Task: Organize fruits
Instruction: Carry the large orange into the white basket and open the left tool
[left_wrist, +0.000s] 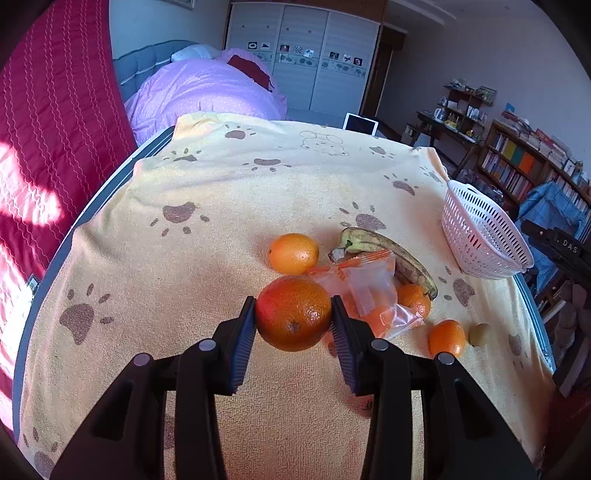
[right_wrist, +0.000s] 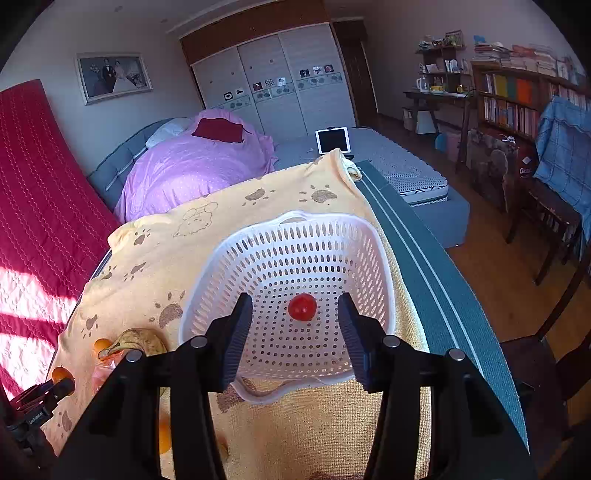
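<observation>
Left tool closed on a big orange, one ridged pad pressed on each side, fruit held up off the yellow paw-print towel on the desk. Just behind the big orange, a second orange lying on the towel. To the right of that, a spotty brown banana, with a clear plastic bag of orange pieces lying against it and partly over it. A small orange tucked between the bag and the banana tip. Nearer the front edge, another small orange, and just beside it a little brown-green round fruit, too small to name. Far over on the right side of the towel, a white basket full of holes, well apart from the pile of fruit. Right tool wide open, holding nothing, hanging over the white basket, with both dark fingers spread to either side of the inside. One little red round fruit sitting on the basket floor, between the two fingers in the right view, touching neither. Left of the basket in the same view, the banana and a bit of orange peeking out, partly hidden by the tool. Beyond the desk, a bed with a purple cover, a red quilt on the left, white closet doors at the back, and bookshelves on the right.
</observation>
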